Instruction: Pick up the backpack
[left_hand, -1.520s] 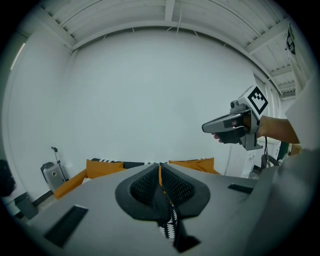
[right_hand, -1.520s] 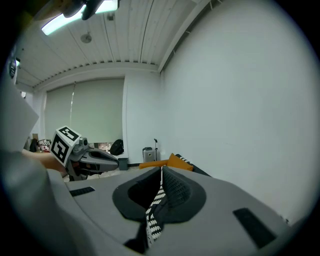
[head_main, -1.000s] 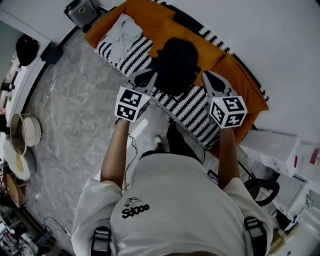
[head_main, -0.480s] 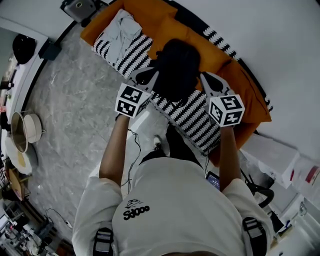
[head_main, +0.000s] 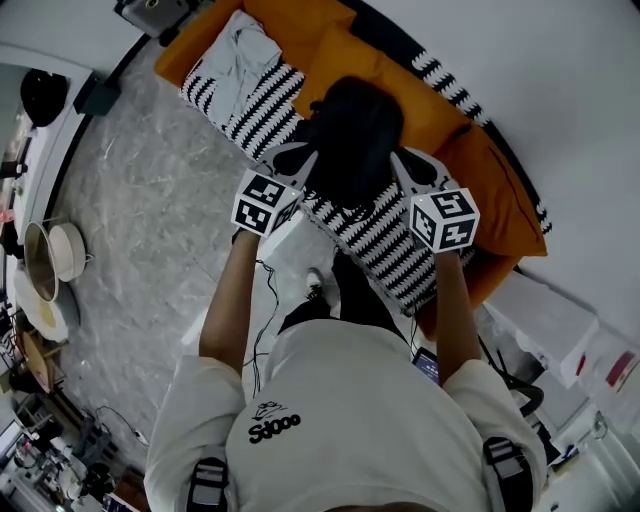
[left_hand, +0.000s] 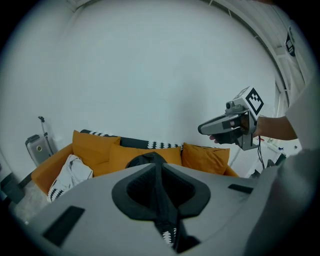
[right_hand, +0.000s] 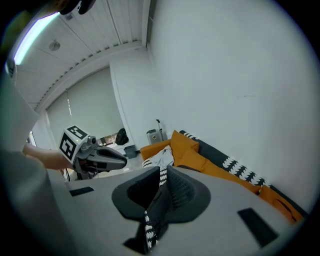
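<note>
Two closed grippers flank one black backpack on one sofa

One backpack (head_main: 352, 125) lies on the sofa's (head_main: 495, 215) black-and-white zigzag cover (head_main: 390, 235), leaning against the middle of three orange cushions (left_hand: 92, 147). One pale crumpled cloth (head_main: 240, 55) sits at the sofa's far left end, and one grey suitcase (left_hand: 37, 147) stands beyond it. The left gripper (head_main: 298, 157) is just left of the backpack and the right gripper (head_main: 405, 163) just right of it. Both pairs of jaws are pressed together with nothing held. Compared with a second ago, both grippers have come lower and nearer the backpack, the right one closing in most, with the jaws unchanged
</note>
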